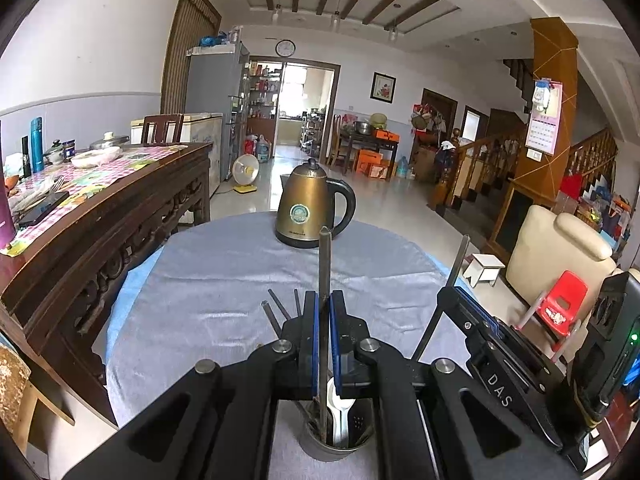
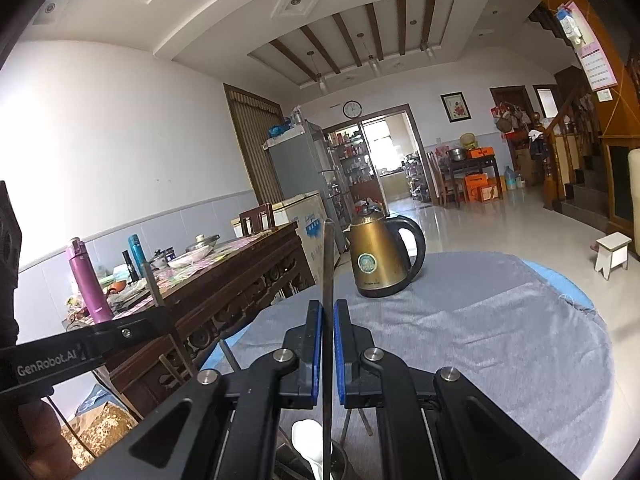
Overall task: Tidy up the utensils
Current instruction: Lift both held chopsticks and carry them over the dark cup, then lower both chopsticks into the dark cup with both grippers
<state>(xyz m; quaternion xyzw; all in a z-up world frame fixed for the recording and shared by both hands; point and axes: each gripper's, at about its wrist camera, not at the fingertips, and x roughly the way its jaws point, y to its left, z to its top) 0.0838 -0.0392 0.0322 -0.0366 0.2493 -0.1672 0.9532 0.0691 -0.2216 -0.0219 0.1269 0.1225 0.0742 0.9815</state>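
A metal utensil cup (image 1: 334, 446) stands on the grey-clothed round table right under my left gripper. It holds white plastic spoons (image 1: 340, 408) and several dark chopsticks (image 1: 280, 312). My left gripper (image 1: 323, 300) is shut on an upright dark chopstick (image 1: 325, 256) whose lower end is in the cup. My right gripper (image 2: 328, 308) is shut on another upright chopstick (image 2: 329, 256) above the cup (image 2: 340, 464), with a white spoon (image 2: 310, 440) beside it. The right gripper also shows in the left wrist view (image 1: 460, 296), and the left gripper's arm in the right wrist view (image 2: 100, 340).
A brass electric kettle (image 1: 310, 206) stands at the table's far side (image 2: 380, 260). A dark carved sideboard (image 1: 120, 216) with bottles and dishes runs along the left. A cream armchair (image 1: 560, 252), a red child's chair (image 1: 562, 300) and a small white stool (image 1: 486, 268) are on the right.
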